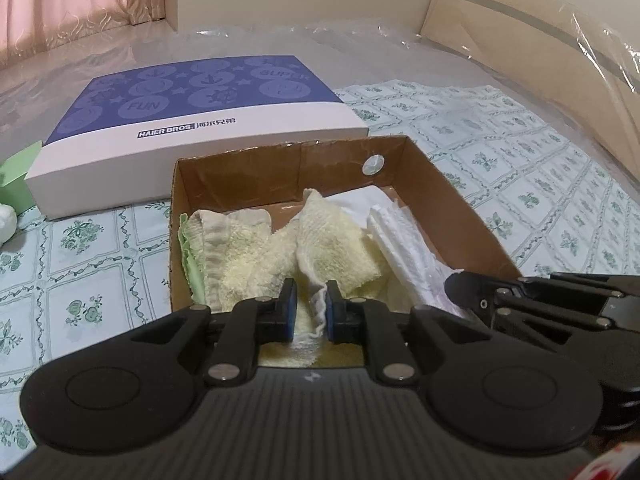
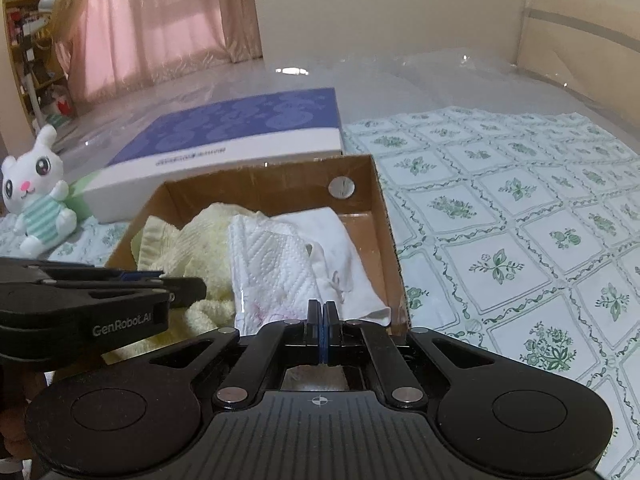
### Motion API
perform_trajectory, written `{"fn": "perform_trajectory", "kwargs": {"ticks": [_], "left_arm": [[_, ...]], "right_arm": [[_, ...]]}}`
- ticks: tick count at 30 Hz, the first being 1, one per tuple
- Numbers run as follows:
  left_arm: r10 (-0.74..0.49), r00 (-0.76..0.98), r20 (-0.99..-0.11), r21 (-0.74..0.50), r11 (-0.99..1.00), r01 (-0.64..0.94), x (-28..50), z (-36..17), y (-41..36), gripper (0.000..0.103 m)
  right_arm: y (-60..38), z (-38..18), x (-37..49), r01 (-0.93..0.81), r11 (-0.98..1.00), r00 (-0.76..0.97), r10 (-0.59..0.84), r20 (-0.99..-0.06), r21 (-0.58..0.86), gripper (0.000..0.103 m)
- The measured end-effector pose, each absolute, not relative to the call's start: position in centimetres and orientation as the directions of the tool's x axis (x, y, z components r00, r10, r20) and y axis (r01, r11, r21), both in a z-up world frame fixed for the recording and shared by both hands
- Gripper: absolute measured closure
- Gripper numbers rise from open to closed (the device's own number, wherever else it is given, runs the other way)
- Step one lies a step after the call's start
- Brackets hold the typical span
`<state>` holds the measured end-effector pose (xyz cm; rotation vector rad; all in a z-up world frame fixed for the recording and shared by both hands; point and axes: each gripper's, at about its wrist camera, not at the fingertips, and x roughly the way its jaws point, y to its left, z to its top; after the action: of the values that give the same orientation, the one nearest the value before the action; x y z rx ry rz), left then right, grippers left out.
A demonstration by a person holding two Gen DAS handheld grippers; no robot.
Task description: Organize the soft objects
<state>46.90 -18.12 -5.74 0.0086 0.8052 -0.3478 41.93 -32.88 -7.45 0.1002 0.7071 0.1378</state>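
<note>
Bed [image 2: 520, 216], under a green-flowered sheet, carries everything; a blue-and-white flat box [image 1: 192, 128] lies at the back and a plush rabbit [image 2: 36, 196] sits to the left, still outside any container. Cardboard box [image 1: 452, 208], open-topped, stands in front of the flat box and holds the soft goods.

Contents, large to small: yellow towel [image 1: 332, 240], crumpled across the left and middle; white cloth [image 2: 340, 248] along the right wall; tissue pack [image 2: 276, 268] between them, partly over the cloth.

Left gripper [image 1: 311, 312] is narrow, with a fold of the towel's edge between its blue pads [image 1: 289, 312]; the fold looks pinched, though thinly. Right gripper [image 2: 322, 332] is fully closed at the box's near edge, just before the tissue pack and the corner of the cloth; whether it traps anything cannot be told, and nothing shows between the jaws.

Judgement: the step in hand appears to be straightening the towel inside the box. The thin pinch may slip, so a lift should be slow and vertical, with the fold kept deep in the pads. The right gripper would serve best pressing down on the neighbouring items, so that the towel comes free without dragging the tissue pack out over the wall.
</note>
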Motion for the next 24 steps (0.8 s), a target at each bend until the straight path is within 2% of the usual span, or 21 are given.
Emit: {"fn": "perform_trajectory", "kwargs": {"ticks": [11,24], "left_arm": [[-0.356,0.666,-0.655,-0.158,0.927,0.341,41.8,-2.5,-16.2,0.081],[-0.363,0.675,-0.643,-0.185,0.928,0.323,35.8,-0.7,-14.2,0.078]], "right_arm": [[-33.9,-4.3,37.8,-0.12,0.966,0.805,0.23,-0.547,0.23,0.098],[-34.7,-2.7,32.2,-0.119,0.95,0.816,0.258,-0.517,0.287,0.061]]}}
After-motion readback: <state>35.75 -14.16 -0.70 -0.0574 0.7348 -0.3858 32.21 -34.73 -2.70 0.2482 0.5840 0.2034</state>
